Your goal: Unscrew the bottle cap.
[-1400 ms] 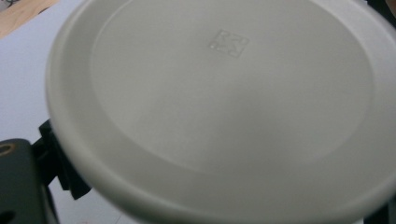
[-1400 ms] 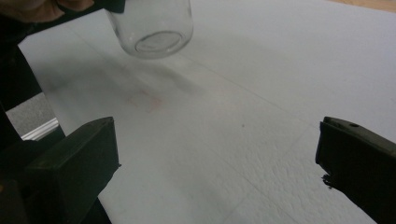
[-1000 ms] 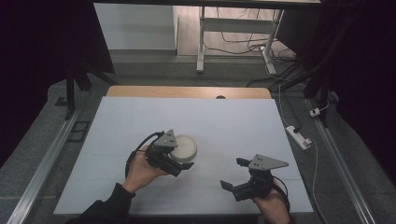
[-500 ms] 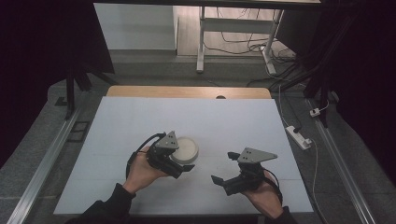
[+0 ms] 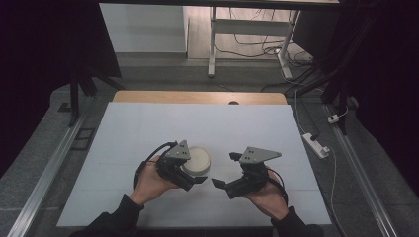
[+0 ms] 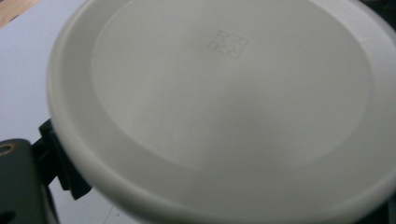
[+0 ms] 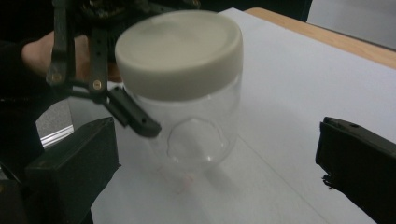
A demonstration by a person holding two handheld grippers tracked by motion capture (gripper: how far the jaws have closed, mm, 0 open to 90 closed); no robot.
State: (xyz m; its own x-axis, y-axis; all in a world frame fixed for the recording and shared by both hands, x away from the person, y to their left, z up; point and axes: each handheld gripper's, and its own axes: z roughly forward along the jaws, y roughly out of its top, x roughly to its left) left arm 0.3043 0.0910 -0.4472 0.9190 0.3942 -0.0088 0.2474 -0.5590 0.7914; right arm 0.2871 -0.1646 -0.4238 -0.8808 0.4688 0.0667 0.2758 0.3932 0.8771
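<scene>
Item: a clear glass jar with a cream, round screw lid [image 5: 196,159], upright long axis, is being kept standing on the white table [image 5: 148,123] at mid-front and is being gripped about its body by the left gripper [image 5: 190,174], jaws clamped on it. The right gripper [image 5: 221,185], jaws being held apart, is being aimed at the jar, which is lying at its ten o'clock, just beside it.

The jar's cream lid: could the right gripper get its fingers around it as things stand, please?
Probably yes. The right gripper is open and faces the clear jar; white table lies bare between them. The left gripper grips the body below the lid.
</scene>
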